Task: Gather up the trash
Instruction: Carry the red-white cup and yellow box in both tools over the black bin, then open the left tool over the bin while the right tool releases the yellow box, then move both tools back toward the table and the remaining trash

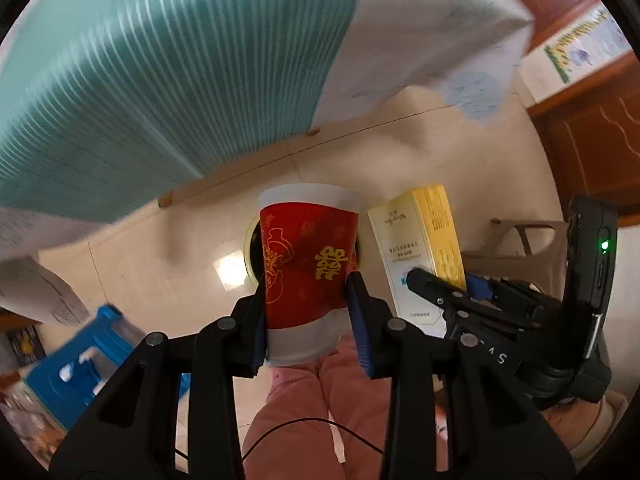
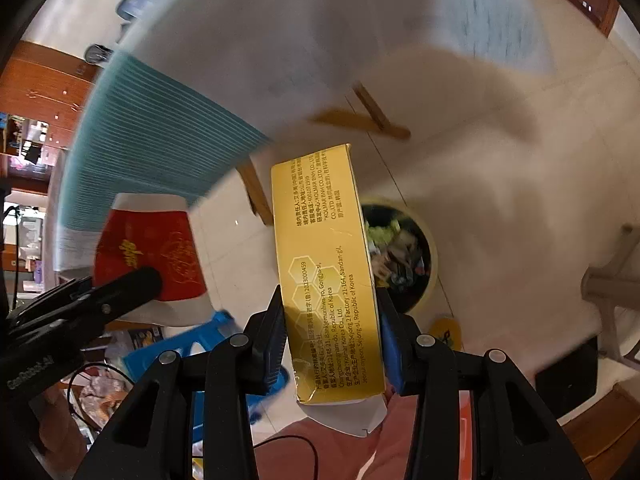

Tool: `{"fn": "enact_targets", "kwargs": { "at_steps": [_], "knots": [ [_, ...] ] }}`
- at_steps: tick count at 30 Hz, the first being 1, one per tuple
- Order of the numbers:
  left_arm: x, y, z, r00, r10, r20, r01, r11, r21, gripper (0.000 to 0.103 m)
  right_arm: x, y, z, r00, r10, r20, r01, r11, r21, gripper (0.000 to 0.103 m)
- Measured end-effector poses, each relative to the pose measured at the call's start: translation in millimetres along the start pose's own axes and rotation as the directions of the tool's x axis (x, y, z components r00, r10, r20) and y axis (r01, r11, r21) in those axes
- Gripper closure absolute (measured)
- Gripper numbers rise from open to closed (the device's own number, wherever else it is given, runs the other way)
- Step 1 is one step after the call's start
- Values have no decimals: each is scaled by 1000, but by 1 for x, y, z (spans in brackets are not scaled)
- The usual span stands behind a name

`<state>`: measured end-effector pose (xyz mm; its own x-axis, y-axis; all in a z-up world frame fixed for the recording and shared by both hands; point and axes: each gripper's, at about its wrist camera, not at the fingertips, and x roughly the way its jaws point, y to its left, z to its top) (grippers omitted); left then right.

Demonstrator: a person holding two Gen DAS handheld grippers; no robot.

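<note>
Both tools gripping: L (image 1: 308, 316) red cup (image 1: 308, 264), R (image 2: 332, 340) yellow box (image 2: 324, 264), above bin (image 2: 416, 256).

One red paper cup (image 1: 310, 268) sits at the centre of the left wrist view, one yellow box (image 1: 420, 248) at 3 o'clock of it. One trash bin (image 2: 404, 256) shows. Two grippers, left (image 1: 308, 316) and right (image 2: 332, 336). One blue stool (image 1: 80, 364) at 8 o'clock.

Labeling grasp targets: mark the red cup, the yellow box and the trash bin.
red cup (image 1: 308, 276), left wrist view, printed side wall.
yellow box (image 2: 324, 280), right wrist view, gold printed face.
trash bin (image 2: 434, 256), right wrist view, yellow rim.
</note>
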<state>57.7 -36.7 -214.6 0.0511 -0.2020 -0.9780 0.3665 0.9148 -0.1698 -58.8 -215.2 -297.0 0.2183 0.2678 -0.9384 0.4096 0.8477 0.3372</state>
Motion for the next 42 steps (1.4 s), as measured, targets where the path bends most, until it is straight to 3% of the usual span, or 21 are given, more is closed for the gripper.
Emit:
{"fn": "enact_targets", "kwargs": {
  "at_steps": [11, 20, 22, 23, 24, 25, 28, 30, 35, 42],
  "knots": [
    [124, 26, -7, 996, 78, -38, -82, 989, -119, 71, 139, -35, -4, 989, -24, -148, 20, 999, -31, 62],
    [182, 10, -3, 993, 99, -58, -104, 991, -82, 62, 190, -44, 9, 983, 3, -186, 3, 999, 35, 58],
    [191, 10, -3, 991, 104, -83, -110, 991, -72, 61, 190, -47, 9, 984, 2, -179, 6, 999, 44, 47],
    [194, 11, -3, 990, 109, -89, -116, 991, -69, 59, 188, -49, 9, 986, 9, -169, 0, 999, 50, 34],
    [196, 9, -3, 989, 115, -90, -122, 990, -68, 52, 187, -50, 10, 987, 8, -162, 0, 999, 54, 29],
    [198, 10, -3, 989, 121, -87, -127, 989, -70, 43, 186, -53, 10, 988, 2, -156, 7, 998, 57, 29],
    [192, 10, -4, 990, 124, -70, -129, 989, -75, 28, 183, -62, 10, 989, 11, -148, 1, 997, 82, 24],
    [187, 10, -5, 989, 132, -65, -136, 988, -69, 28, 180, -66, 12, 991, -3, -135, 14, 996, 84, 18],
    [162, 12, -10, 989, 137, -48, -140, 988, -66, 28, 153, -72, 10, 992, -17, -127, 29, 995, 93, 18],
    [80, 5, -18, 992, 126, -10, -126, 990, -65, 28, 78, -45, 10, 995, -27, -91, 32, 998, 46, 18]
  ]
}}
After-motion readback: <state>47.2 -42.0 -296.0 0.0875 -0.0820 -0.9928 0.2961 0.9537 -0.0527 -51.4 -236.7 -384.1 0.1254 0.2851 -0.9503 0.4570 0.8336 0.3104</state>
